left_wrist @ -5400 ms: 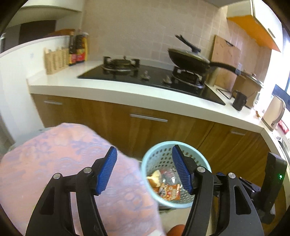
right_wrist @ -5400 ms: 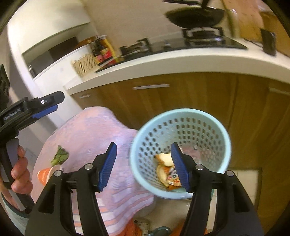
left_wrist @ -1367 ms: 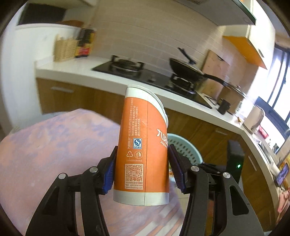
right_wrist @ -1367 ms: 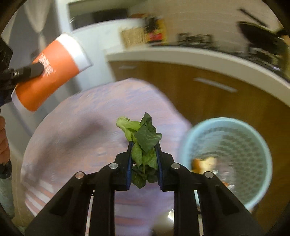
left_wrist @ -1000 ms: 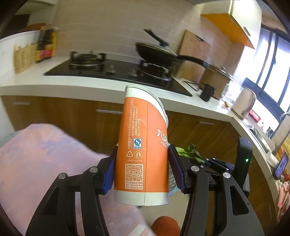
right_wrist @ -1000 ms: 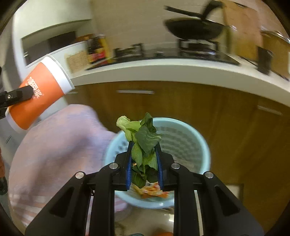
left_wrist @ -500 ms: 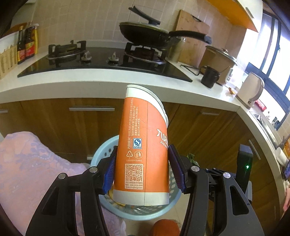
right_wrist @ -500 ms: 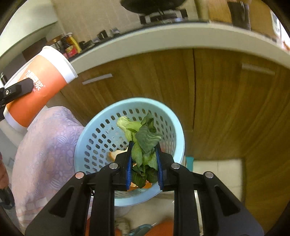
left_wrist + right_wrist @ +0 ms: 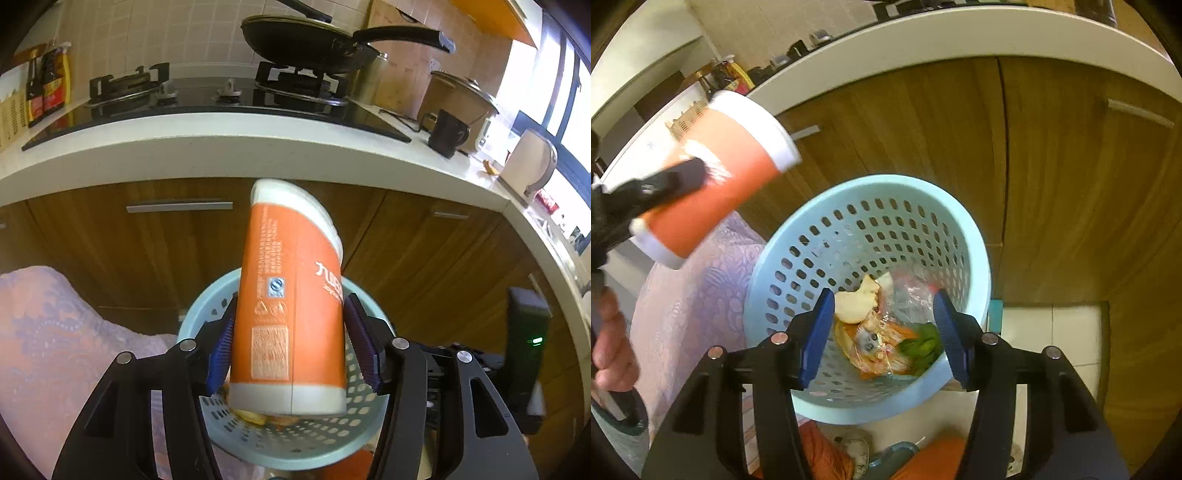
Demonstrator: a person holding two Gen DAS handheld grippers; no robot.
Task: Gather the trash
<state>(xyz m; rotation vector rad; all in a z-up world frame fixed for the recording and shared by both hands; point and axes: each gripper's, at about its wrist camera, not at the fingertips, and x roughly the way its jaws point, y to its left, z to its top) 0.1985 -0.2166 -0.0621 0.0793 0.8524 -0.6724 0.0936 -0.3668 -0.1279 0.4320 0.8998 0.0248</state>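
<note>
Left wrist view: orange cup is clamped by left gripper above blue basket, ready for dropping | right wrist view: right gripper is spread empty; greens lie inside basket, lower centre.

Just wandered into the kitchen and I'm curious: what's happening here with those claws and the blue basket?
A person is collecting trash with a claw in each hand. The left claw grips an orange paper cup above the light blue perforated basket. The right claw is open over the basket, and green leaves lie inside with a bread scrap and wrappers. The cup is not yet in.
</note>
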